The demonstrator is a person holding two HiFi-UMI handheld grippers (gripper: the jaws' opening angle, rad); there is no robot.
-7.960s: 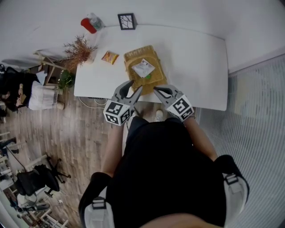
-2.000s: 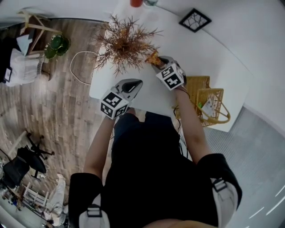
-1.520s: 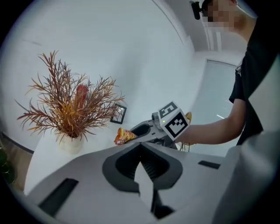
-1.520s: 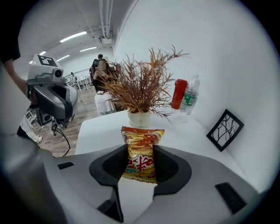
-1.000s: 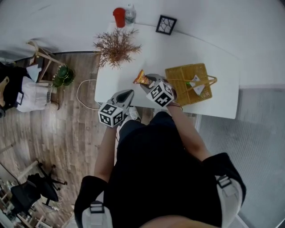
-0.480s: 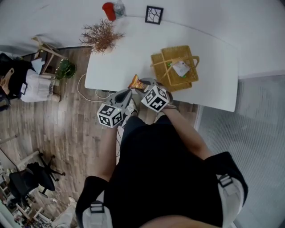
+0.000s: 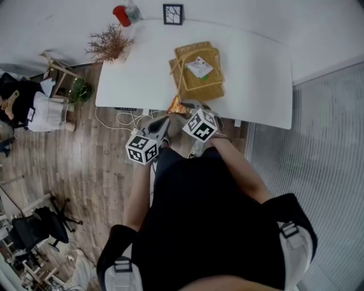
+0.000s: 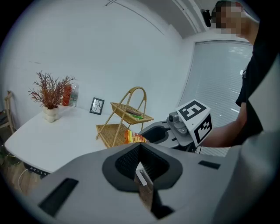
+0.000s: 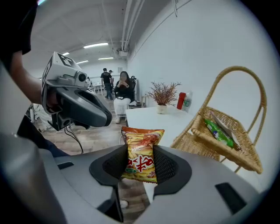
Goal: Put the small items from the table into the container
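Note:
An orange snack packet [image 9: 141, 154] stands upright between the pads of my right gripper [image 9: 141, 168], which is shut on it. In the head view the packet [image 7: 175, 105] hangs at the table's front edge, just short of the wicker basket [image 7: 196, 85]. The basket has a hoop handle and holds a white packet [image 7: 199, 68] and a green item [image 9: 217, 131]. My left gripper [image 7: 161, 128] is shut and holds nothing, to the left of the right gripper and off the white table [image 7: 256, 79].
At the table's far left stand a dried plant in a vase [image 7: 108, 42], a red cup [image 7: 120, 15] and a bottle, with a small picture frame [image 7: 173, 13] at the back. Cables hang under the front edge. People [image 9: 124, 89] are far behind.
Both grippers have travelled along the table's front edge from the plant side toward the basket. The snack packet stayed in the right gripper. The left gripper stayed shut.

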